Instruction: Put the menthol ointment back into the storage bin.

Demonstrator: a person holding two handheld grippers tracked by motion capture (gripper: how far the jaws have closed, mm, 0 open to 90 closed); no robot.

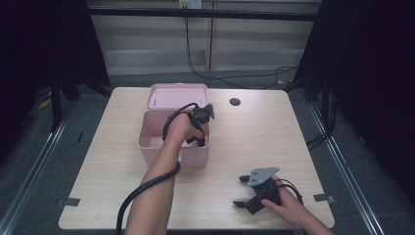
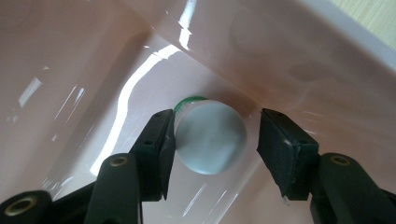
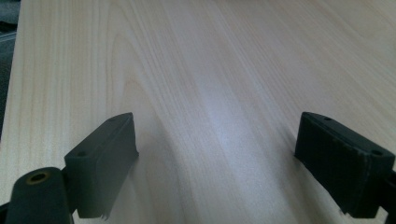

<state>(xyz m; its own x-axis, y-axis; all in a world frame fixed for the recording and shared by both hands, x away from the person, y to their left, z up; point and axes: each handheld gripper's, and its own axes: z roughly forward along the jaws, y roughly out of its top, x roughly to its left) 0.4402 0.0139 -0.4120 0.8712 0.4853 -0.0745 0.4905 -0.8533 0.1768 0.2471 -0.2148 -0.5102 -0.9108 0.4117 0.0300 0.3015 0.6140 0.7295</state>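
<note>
Pink plastic box point(image 1: 172, 142) is holding a small green-capped bottle point(image 2: 210, 137) near its wall, lying with its axis toward the left claw point(image 2: 215, 140); that claw's jaws are flanking it, slightly parted, one touching; at five o'clock the right claw point(image 3: 217, 158) is resting spread over bare tabletop point(image 3: 210, 70).

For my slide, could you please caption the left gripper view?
Left tool inside the pink bin, jaws straddling a small bottle with a gap at one pad.

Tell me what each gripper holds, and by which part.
Nothing is held. The left gripper straddles a small bottle in the pink box, one pad clear of it. The right gripper is open over the table.
</note>
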